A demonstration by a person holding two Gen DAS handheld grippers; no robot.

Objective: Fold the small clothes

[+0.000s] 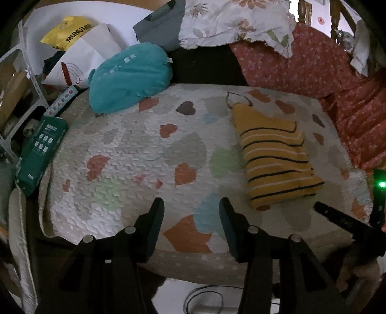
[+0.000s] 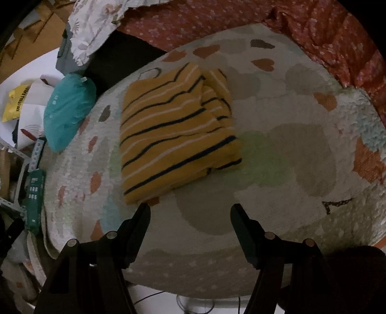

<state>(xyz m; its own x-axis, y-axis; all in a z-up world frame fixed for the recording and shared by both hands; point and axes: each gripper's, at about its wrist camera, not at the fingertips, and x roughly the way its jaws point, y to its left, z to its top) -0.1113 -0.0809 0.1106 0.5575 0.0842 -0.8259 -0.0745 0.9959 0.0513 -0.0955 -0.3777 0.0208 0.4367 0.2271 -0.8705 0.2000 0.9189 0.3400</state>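
Heart-print quilt (image 2: 277, 149) carries folded striped garment (image 2: 176, 135); teal cushion (image 1: 130, 79) near edge, apparently dim room. Left gripper (image 1: 190, 205) and right gripper (image 2: 190, 209) jaws apart, empty.

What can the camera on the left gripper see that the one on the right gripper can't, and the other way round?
Only the left wrist view shows the left gripper, its fingers apart with nothing between them, a finger of the other gripper poking in at its right edge, and a wooden bedpost.

Only the right wrist view shows the right gripper, open and empty, and the folded layers along the striped garment's right side.

Both show the folded yellow striped garment on the heart-patterned quilt, the teal cushion, the red floral fabric and the green box.
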